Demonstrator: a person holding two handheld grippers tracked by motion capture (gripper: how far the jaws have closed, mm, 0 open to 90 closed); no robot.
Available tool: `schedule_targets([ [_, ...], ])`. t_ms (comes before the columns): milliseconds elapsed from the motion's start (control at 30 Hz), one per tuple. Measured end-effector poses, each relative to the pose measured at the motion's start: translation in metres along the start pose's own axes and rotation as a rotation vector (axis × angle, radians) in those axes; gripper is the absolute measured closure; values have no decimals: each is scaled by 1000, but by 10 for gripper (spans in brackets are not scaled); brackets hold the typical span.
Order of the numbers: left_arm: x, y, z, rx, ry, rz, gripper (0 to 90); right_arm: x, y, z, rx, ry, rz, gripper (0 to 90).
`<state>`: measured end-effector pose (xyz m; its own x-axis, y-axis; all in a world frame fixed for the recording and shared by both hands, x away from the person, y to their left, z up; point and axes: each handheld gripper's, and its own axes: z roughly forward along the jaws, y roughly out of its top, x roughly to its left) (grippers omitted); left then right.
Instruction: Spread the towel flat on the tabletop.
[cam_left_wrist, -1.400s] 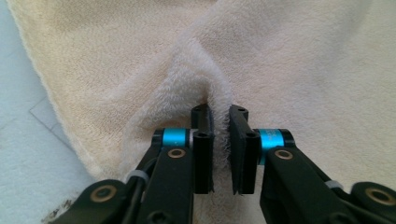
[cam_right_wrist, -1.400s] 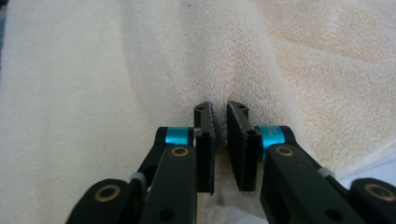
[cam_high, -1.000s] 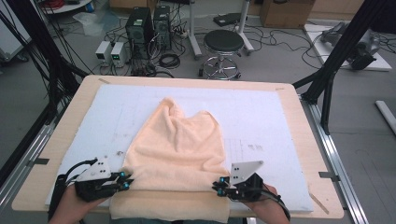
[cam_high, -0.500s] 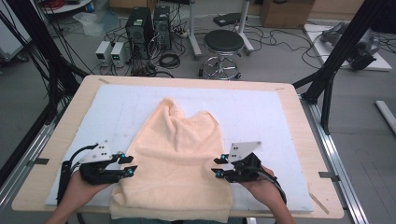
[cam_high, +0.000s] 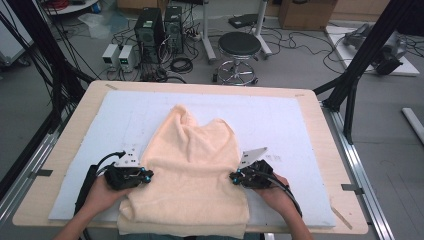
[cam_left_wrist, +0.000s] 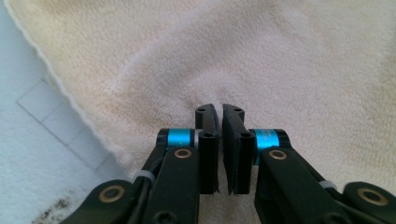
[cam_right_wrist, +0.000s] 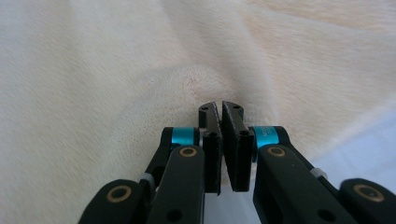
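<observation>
Towel (cam_high: 192, 170) lies on the white mat of the surface (cam_high: 305, 100), bunched toward the far end and its near edge hanging over your side. It's soft, light terry, so it'll sag and drag; a corner or hem should hold better than mid-panel. Your left gripper (cam_high: 145, 175) and right gripper (cam_high: 233, 176) sit at its 2 side edges, jaws nearly closed, cloth puckered at the tips, but I can't tell if either actually holds fabric.

A light wooden table (cam_high: 320, 150) carried a white mat (cam_high: 280, 125) that covered nearly all of its top, leaving a bare wooden border around it. On the mat lay a peach towel (cam_high: 192, 175), rumpled, near the mat's middle and reaching past the mat's near edge, over the table's front rim.
</observation>
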<state>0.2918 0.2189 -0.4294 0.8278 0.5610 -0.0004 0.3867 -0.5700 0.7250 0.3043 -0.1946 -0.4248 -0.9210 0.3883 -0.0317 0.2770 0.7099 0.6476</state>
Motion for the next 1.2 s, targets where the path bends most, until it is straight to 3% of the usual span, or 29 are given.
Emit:
schedule_targets([
  [100,4,10,3,-48,12,-36,860,-11,-3,-17,-36,-38,35,871],
  [200,9,26,9,-79,52,-43,861,-23,0,-30,-58,-93,56,871],
  [300,18,39,19,-94,108,-60,860,-35,2,-31,-58,-131,75,869],
  [400,31,38,27,-99,131,-126,815,-47,0,-23,-57,-141,107,844],
  [467,36,35,25,-96,106,-159,740,-49,0,-21,-62,-142,120,813],
  [633,31,28,3,-115,83,-107,660,-40,2,-32,-133,-95,113,684],
  [867,5,5,-21,-124,1,-44,620,4,-3,-42,-205,13,45,585],
  [1100,-15,-11,-22,-72,-96,1,558,39,-8,-27,-154,136,-2,529],
  [1200,-21,-16,-17,-28,-126,35,546,43,-6,-14,-87,141,-36,529],
])
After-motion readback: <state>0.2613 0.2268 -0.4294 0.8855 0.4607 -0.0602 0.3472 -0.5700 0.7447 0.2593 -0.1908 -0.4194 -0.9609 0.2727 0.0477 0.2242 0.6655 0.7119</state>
